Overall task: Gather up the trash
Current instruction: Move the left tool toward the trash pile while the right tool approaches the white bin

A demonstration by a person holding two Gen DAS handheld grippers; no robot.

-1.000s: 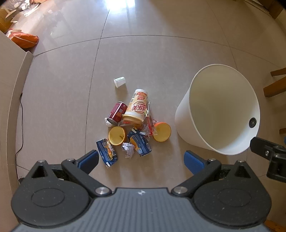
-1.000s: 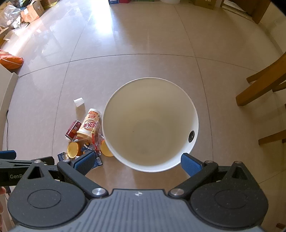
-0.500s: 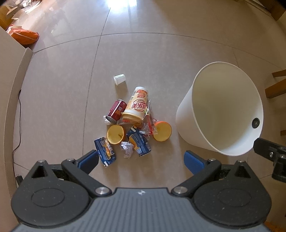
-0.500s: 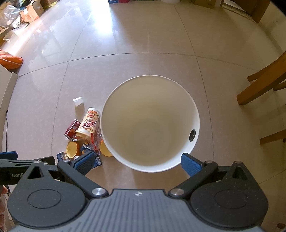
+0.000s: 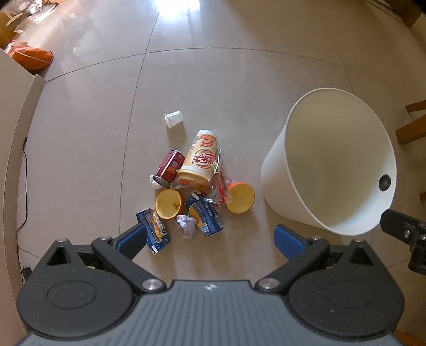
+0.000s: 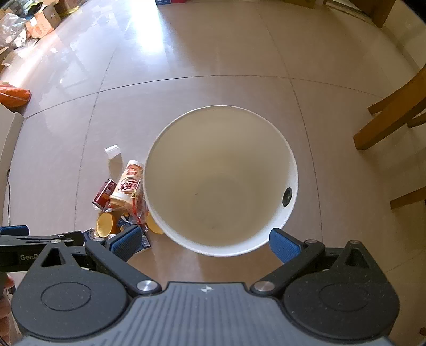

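A pile of trash lies on the tiled floor: a tall cream snack canister (image 5: 201, 159), a red can (image 5: 170, 167), two orange cups (image 5: 169, 204), two blue cartons (image 5: 154, 231), a crumpled paper ball (image 5: 186, 226) and a small white cup (image 5: 174, 119). Right of the pile stands a white bin (image 5: 330, 165), nothing visible inside it. My left gripper (image 5: 210, 239) hangs open above the near edge of the pile. My right gripper (image 6: 205, 243) is open over the near rim of the bin (image 6: 221, 181), with the canister (image 6: 127, 183) at its left.
An orange bag (image 5: 32, 57) lies far left by a pale cabinet edge (image 5: 16, 138), with a black cable (image 5: 22, 191) beside it. Wooden chair legs (image 6: 394, 117) stand to the right. Cardboard boxes (image 6: 40, 24) sit at the far left.
The left gripper has drifted a little forward and left, so the trash pile sits slightly lower and nearer its fingers. The right gripper has edged forward over the bin.
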